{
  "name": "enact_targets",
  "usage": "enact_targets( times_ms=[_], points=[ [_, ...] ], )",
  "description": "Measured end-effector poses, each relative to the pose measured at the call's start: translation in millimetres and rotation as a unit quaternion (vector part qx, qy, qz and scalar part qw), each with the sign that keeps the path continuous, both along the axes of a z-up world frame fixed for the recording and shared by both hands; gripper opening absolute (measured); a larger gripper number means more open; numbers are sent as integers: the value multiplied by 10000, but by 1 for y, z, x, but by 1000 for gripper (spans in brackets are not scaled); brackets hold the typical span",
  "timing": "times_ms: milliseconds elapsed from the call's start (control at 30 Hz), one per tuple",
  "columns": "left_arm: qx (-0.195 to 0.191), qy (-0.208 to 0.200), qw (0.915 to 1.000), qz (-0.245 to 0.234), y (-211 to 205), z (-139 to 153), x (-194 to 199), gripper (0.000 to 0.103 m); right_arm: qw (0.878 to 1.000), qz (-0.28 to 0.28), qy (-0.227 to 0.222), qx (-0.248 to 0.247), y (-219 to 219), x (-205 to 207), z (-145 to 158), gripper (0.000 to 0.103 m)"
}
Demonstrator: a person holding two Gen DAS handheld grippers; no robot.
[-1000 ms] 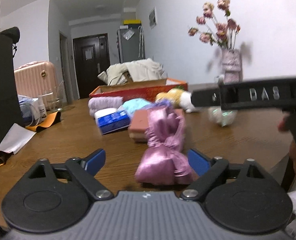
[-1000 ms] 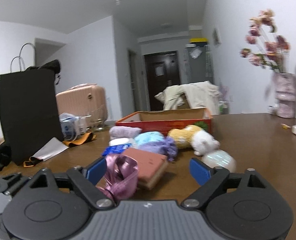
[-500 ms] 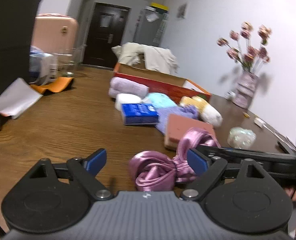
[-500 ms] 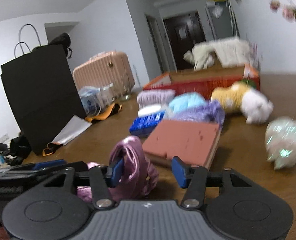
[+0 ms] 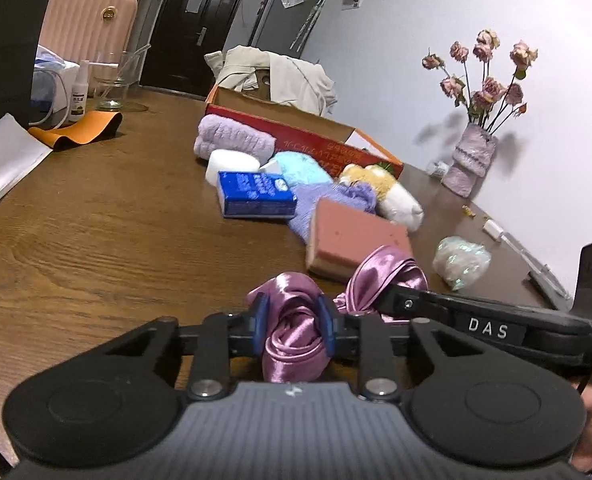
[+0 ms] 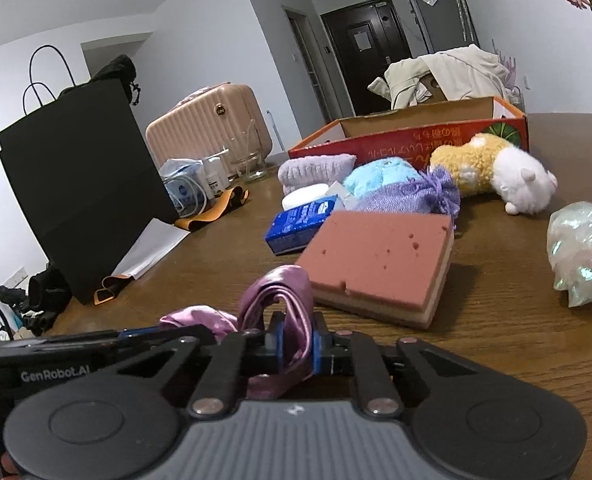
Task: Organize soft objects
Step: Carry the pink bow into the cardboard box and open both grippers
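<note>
A pink satin cloth [image 5: 296,292] lies bunched on the wooden table [image 5: 96,232] near its front edge. My left gripper [image 5: 292,320] has its jaws closing, and the blue pads press on one end of the satin. My right gripper [image 6: 296,344] is shut on the other end of the cloth [image 6: 280,292], which loops up just ahead of its fingers. The two grippers sit side by side and almost touch. In the left wrist view the right gripper [image 5: 400,300] comes in from the right. In the right wrist view the left gripper [image 6: 136,334] comes in from the left.
Just behind the cloth lies a pink sponge [image 6: 384,256]. Past it are a blue tissue pack [image 5: 256,194], purple, turquoise and lilac soft items, a yellow-white plush [image 6: 496,172] and an open red box [image 6: 416,140]. An iridescent ball [image 6: 584,256] sits right, a vase [image 5: 470,160] far right, a black bag [image 6: 80,184] left.
Both grippers stood open around the satin cloth a second ago; now each has closed on one end of it. Both hands have shifted sideways and rolled.
</note>
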State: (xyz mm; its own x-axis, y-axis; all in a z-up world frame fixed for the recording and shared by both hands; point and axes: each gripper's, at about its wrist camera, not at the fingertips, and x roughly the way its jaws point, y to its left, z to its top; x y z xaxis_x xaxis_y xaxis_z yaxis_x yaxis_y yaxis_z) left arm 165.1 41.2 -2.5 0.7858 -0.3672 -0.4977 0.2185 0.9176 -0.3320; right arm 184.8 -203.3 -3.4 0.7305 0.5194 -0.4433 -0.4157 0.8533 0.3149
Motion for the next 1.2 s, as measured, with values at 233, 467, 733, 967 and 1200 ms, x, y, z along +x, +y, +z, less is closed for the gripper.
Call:
enact_targets(
  times_ms=[233,467,733,967,1200],
  points=[
    [-128,-821,9955,-457,-1,76,17,25,9964,69,-841,57,-17,4,85,12],
    [-138,-1319,9892,-627,-5,169,118,25,9931,203,-1158,36,-24,100,181,12],
    [117,-684,9970,-356,-13,172,316,25,9999,-86,-85,57,-10,306,191,12],
    [530,512,9973,62,-18,87,458,26,9917,-506,1182,70,8,453,100,12],
    [1103,618,9910,449,-19,50,488,57,9829,-900,1584,-253,22,489,49,40]
  ],
)
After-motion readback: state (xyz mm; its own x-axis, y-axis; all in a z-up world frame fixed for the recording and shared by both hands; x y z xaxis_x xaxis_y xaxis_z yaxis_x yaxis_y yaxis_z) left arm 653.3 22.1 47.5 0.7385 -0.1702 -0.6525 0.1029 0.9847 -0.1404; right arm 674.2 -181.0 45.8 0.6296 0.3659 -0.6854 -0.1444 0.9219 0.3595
